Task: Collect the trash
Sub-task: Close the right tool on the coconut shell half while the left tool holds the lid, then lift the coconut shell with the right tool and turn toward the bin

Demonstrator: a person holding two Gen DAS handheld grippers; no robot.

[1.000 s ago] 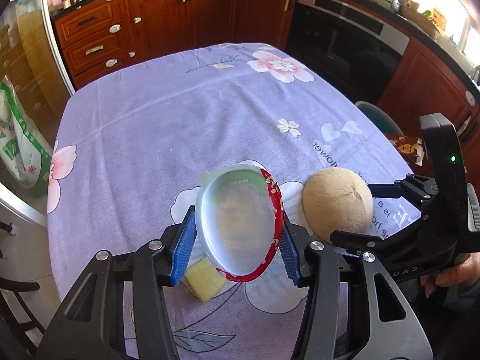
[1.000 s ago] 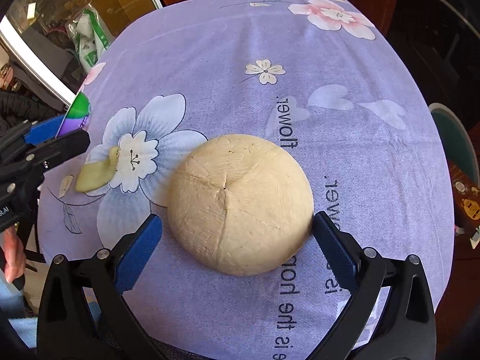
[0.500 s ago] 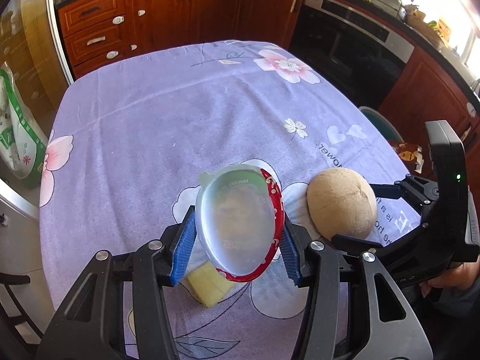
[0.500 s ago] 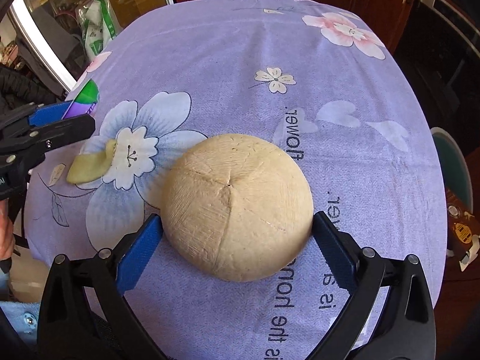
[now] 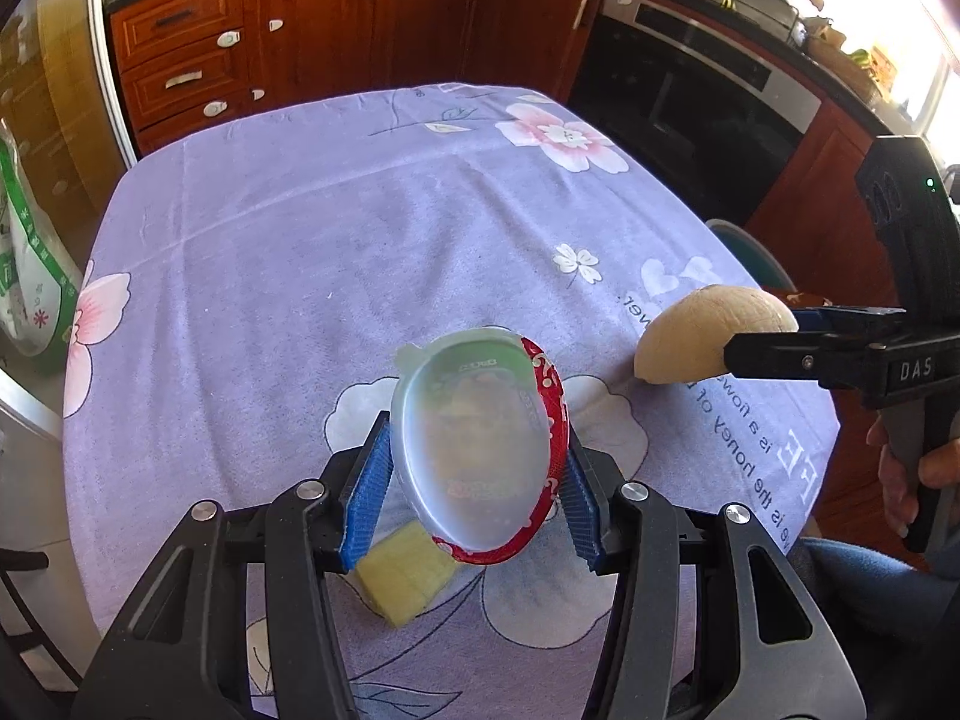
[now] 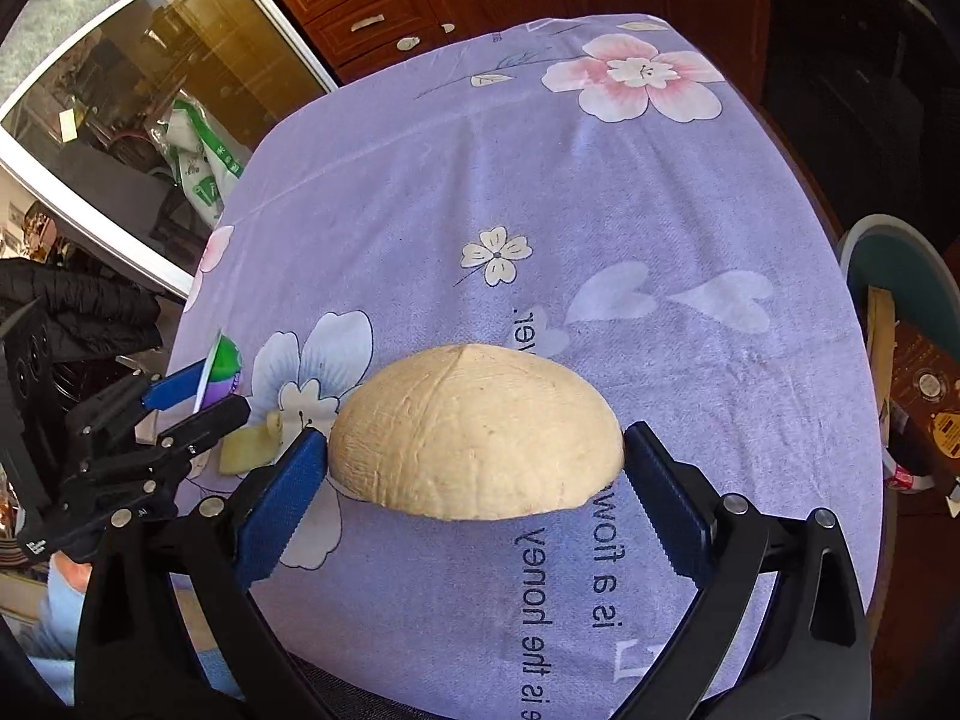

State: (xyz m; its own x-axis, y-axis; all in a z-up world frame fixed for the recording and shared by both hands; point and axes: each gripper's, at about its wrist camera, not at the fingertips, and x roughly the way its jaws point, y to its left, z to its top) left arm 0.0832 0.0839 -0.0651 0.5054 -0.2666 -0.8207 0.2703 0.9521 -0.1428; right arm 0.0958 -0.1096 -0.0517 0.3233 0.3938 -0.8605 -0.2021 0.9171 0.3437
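My left gripper (image 5: 474,492) is shut on a red-rimmed plastic cup with a foil lid (image 5: 480,450), held above the purple flowered tablecloth (image 5: 300,240). A pale yellow scrap (image 5: 408,570) lies on the cloth just below the cup; it also shows in the right wrist view (image 6: 249,447). My right gripper (image 6: 474,504) is shut on a tan half coconut shell (image 6: 474,432), dome up, lifted off the cloth. The shell also shows in the left wrist view (image 5: 708,330), held at the right. The left gripper shows at the left of the right wrist view (image 6: 192,396).
A teal bin (image 6: 900,264) stands on the floor beyond the table's right edge, with brown packaging (image 6: 924,396) beside it. Wooden cabinets (image 5: 300,18) and an oven (image 5: 690,96) line the far wall. A green-and-white bag (image 5: 30,276) is at the left.
My right gripper has lifted the coconut shell off the cloth and tilted level. The left gripper holds the cup as before and has risen slightly.
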